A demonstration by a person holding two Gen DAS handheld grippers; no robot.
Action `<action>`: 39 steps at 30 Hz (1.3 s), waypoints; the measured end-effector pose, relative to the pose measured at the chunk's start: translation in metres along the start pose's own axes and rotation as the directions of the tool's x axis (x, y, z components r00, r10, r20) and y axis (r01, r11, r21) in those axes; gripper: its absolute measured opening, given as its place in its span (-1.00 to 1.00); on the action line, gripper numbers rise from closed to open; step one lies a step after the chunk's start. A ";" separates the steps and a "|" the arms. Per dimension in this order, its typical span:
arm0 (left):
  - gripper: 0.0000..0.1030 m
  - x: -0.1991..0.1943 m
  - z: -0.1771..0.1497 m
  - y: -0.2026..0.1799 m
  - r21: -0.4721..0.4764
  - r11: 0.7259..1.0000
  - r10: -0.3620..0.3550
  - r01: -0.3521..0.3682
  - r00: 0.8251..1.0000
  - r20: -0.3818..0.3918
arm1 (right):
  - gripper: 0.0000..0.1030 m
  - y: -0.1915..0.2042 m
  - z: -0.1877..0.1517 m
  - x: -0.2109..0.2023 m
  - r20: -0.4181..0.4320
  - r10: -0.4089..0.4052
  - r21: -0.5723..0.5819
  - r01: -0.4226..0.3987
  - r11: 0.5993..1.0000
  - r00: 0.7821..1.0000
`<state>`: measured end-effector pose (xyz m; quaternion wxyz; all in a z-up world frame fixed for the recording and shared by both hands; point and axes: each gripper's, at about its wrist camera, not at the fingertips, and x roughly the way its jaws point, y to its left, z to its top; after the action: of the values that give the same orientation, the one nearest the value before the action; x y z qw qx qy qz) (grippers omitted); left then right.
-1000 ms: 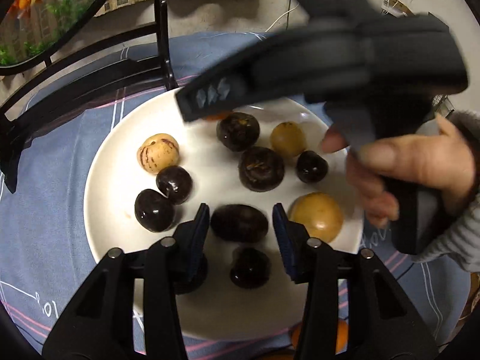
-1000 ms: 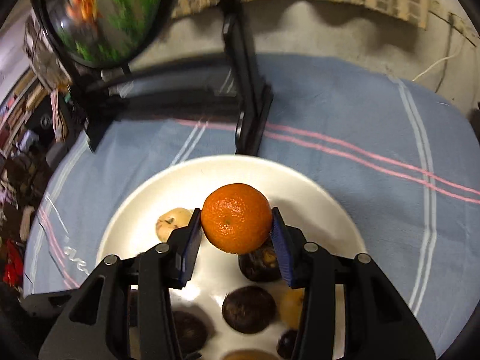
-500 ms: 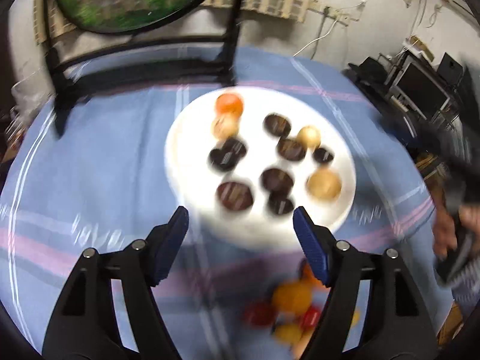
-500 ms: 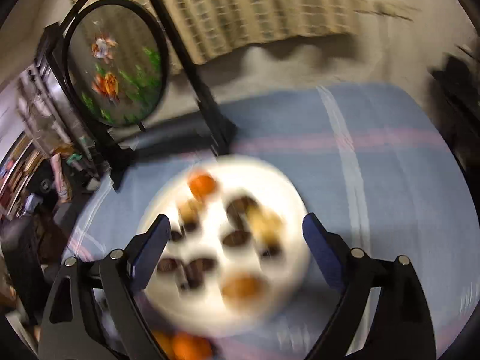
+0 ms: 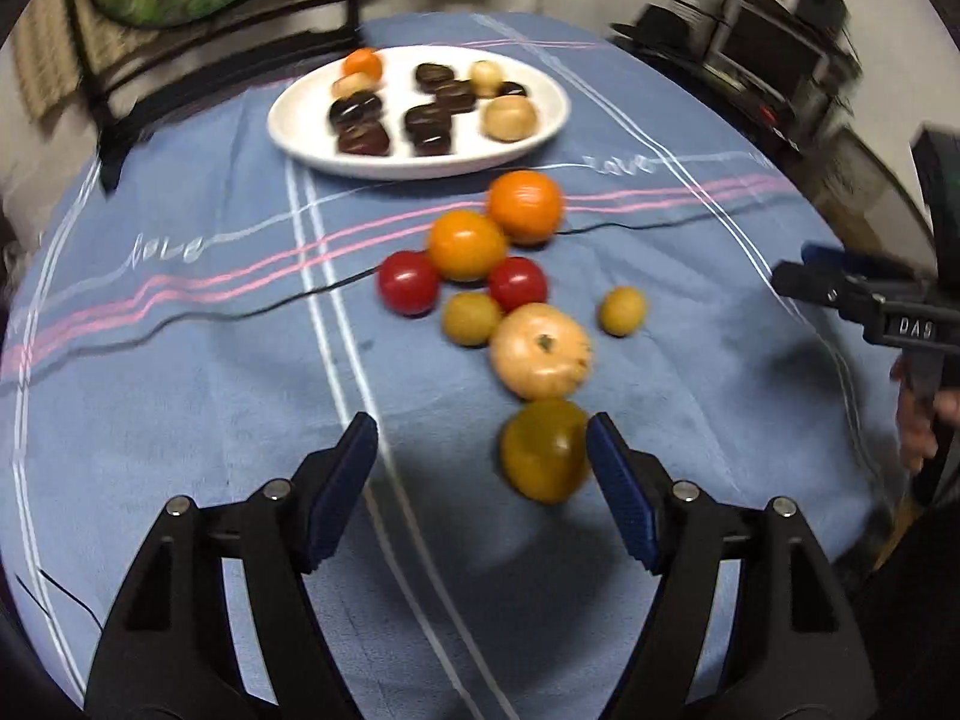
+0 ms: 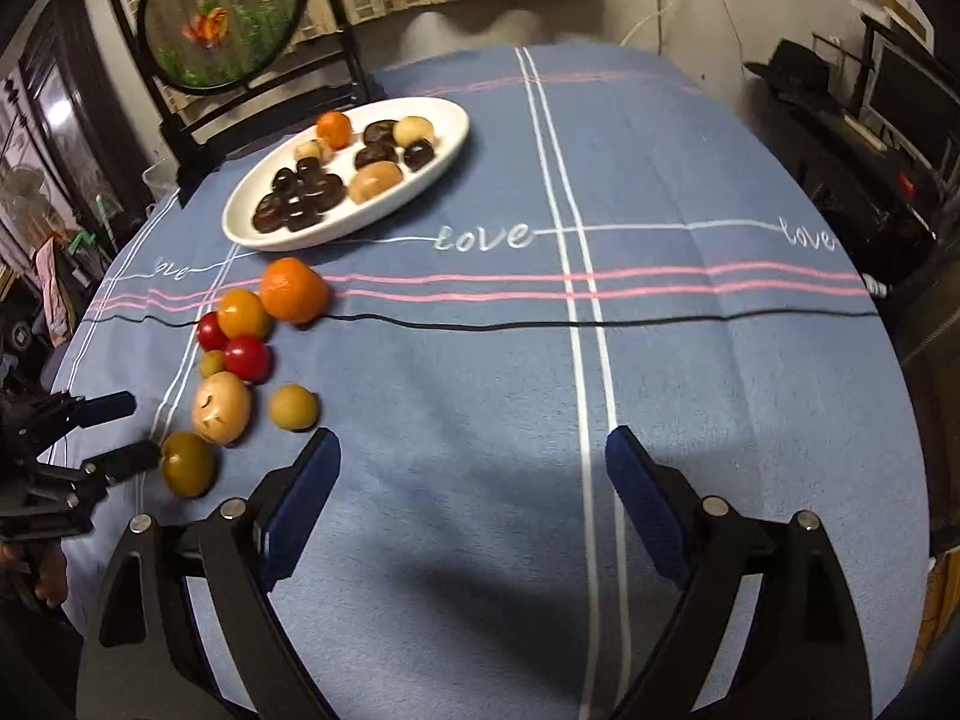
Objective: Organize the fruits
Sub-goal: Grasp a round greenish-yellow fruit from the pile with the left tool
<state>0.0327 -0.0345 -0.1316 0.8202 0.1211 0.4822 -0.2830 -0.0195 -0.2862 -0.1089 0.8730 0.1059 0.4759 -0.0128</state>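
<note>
On the blue-clothed bench [image 6: 690, 372], both tongs, left [image 5: 483, 480] and right [image 6: 474, 498], now spread empty; the orange [image 6: 333, 127] sits at the plate's [image 6: 444, 153] twelve o'clock edge, delivered.

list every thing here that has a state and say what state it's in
left gripper: open, empty, a yellow-green fruit on the cloth between its fingers
right gripper: open, empty, over bare cloth
plate: holding dark fruits, pale fruits and one small orange
big orange: loose on the cloth, off the plate
red tomatoes: loose on the cloth
tablecloth: spread flat
</note>
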 end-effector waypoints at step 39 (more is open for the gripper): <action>-0.24 0.021 0.001 -0.015 0.036 0.999 0.021 -0.019 0.998 -0.059 | 0.75 0.014 0.000 -0.010 -0.016 0.000 -0.066 -0.001 0.998 1.000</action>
<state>0.0325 -0.0546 -0.1484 0.8060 0.1489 0.5001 -0.2793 -0.0229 -0.2737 -0.0982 0.8722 0.0772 0.4829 0.0038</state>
